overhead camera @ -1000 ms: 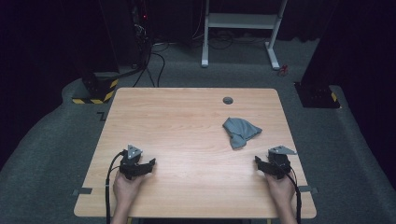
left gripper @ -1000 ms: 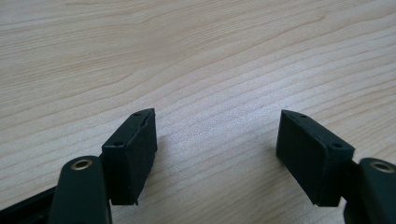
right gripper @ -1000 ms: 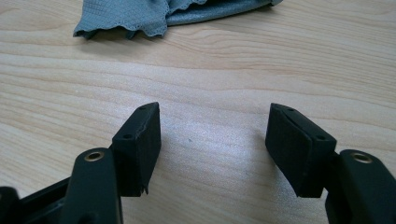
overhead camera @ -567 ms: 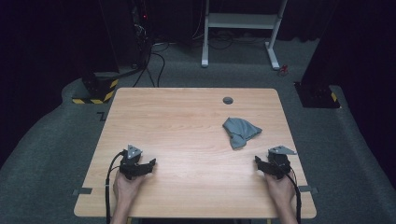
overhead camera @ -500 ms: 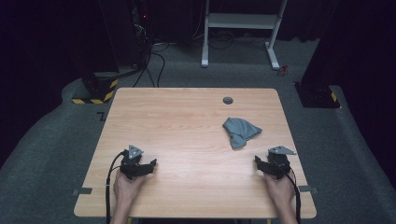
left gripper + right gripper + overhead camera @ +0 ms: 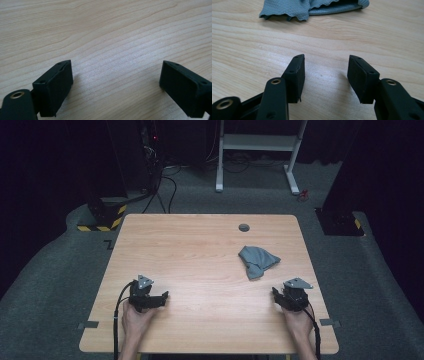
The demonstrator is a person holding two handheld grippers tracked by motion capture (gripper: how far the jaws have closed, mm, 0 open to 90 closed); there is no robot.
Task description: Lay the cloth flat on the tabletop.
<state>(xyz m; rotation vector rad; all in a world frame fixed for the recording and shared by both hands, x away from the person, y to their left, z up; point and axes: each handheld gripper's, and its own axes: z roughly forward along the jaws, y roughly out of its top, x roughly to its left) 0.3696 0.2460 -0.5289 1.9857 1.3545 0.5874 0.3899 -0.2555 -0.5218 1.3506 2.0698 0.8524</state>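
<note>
Resting: my left gripper (image 6: 156,298) and right gripper (image 6: 278,296) low on the counter (image 6: 200,245).
Fingers: left just widening, right just narrowing; both released, empty.
Cloth (image 6: 256,260): crumpled ahead of right gripper, untouched.
Progress: nothing done yet; grasping remains.

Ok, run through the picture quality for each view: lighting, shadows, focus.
High view: the table is evenly lit, the room around it falls to near black, and the grey cloth looks soft. Left gripper view: sharp wood grain, a pale sheen across the middle, and a faint shadow beside the left tool. Right gripper view: the right tool is sharp, the cloth behind it slightly soft and casting a thin dark shadow.
</note>
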